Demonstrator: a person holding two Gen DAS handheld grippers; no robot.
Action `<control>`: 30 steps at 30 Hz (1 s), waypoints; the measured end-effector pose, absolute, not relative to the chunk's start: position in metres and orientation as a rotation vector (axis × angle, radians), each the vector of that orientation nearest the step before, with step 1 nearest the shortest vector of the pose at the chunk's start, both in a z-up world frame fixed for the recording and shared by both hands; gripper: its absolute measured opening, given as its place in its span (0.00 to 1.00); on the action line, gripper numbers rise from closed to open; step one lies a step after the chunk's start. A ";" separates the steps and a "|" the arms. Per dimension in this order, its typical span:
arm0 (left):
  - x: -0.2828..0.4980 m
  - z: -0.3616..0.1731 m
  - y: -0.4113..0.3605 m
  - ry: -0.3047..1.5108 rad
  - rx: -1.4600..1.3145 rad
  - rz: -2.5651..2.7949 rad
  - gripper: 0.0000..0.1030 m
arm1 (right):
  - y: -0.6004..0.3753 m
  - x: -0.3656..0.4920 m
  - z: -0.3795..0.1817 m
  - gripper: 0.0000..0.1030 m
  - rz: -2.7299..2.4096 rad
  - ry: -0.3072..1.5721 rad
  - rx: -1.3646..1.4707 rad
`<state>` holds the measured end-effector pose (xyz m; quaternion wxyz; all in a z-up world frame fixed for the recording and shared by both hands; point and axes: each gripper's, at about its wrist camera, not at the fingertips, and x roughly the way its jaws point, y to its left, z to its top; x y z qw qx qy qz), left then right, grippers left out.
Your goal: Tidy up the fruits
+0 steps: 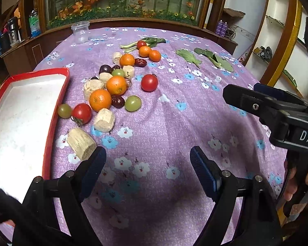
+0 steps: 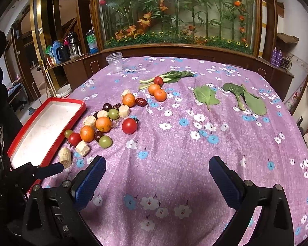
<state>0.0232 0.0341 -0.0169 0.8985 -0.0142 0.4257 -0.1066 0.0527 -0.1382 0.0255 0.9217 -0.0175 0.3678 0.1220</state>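
Note:
A pile of fruit lies on the purple flowered cloth: oranges (image 1: 100, 99) (image 2: 87, 133), red tomatoes (image 1: 149, 82) (image 2: 129, 125), green grapes (image 1: 133, 103) (image 2: 105, 141), dark dates (image 1: 118, 101) and pale cut chunks (image 1: 81, 143) (image 2: 65, 157). A red-rimmed white tray (image 1: 57, 102) (image 2: 51, 145) sits left of the pile. My left gripper (image 1: 147, 164) is open and empty, low over the cloth near one chunk. My right gripper (image 2: 157, 174) is open and empty, over bare cloth right of the pile. It also shows in the left wrist view (image 1: 256, 100).
Green leaves (image 1: 188, 57) (image 2: 205, 96) lie at the far right of the table. More oranges and a tomato lie on a leafy stalk (image 2: 168, 75) at the back. A clear plastic cup (image 1: 80, 32) (image 2: 114, 62) stands at the far left corner. A wooden cabinet with plants stands behind.

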 end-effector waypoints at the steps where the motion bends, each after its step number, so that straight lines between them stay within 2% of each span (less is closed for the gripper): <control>1: 0.025 -0.016 0.035 0.879 -0.027 -0.219 0.82 | -0.138 0.054 0.026 0.97 0.253 0.755 -0.036; 7: 0.032 -0.013 0.038 0.871 -0.030 -0.213 0.82 | -0.133 0.061 0.029 0.96 0.267 0.751 -0.035; 11: 0.038 -0.011 0.045 0.867 -0.035 -0.201 0.82 | -0.129 0.070 0.030 0.90 0.302 0.761 -0.043; 14: 0.043 -0.009 0.053 0.864 -0.050 -0.192 0.81 | -0.127 0.083 0.028 0.81 0.341 0.788 -0.035; 16: 0.048 -0.010 0.058 0.874 -0.057 -0.195 0.69 | -0.124 0.092 0.023 0.75 0.362 0.814 -0.036; 19: 0.057 -0.012 0.061 0.896 -0.062 -0.200 0.59 | -0.120 0.107 0.015 0.68 0.407 0.858 -0.028; 27: 0.074 -0.021 0.064 0.935 -0.075 -0.206 0.42 | -0.108 0.132 -0.002 0.64 0.469 0.903 -0.021; 30: 0.079 -0.024 0.067 0.939 -0.080 -0.199 0.40 | -0.101 0.140 -0.007 0.59 0.488 0.918 -0.027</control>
